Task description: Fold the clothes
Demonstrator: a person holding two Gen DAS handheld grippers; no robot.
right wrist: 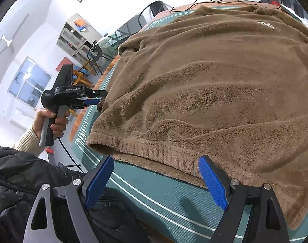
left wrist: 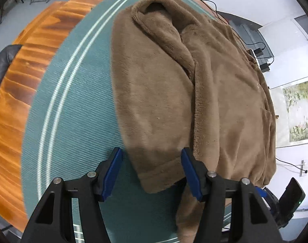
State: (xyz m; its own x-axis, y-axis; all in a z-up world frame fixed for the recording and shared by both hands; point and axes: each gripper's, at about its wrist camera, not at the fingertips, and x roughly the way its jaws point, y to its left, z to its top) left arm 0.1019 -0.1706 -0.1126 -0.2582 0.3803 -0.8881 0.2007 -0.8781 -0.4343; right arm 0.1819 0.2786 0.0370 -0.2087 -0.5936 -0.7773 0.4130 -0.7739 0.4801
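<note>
Brown fleece sweatshirt lies spread on the green mat covering the wooden tabletop, sleeve cuff between the released fingers of the left tool. Right tool, also released, faces the hem, presumably ready to grasp. Cables lie beyond the collar.

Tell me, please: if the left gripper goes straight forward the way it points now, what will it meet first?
Most likely the sleeve cuff of the brown fleece sweater. The left gripper is open, and the cuff already lies between its blue fingers on the green mat. Whether the fingers already touch the fabric is unclear.
</note>
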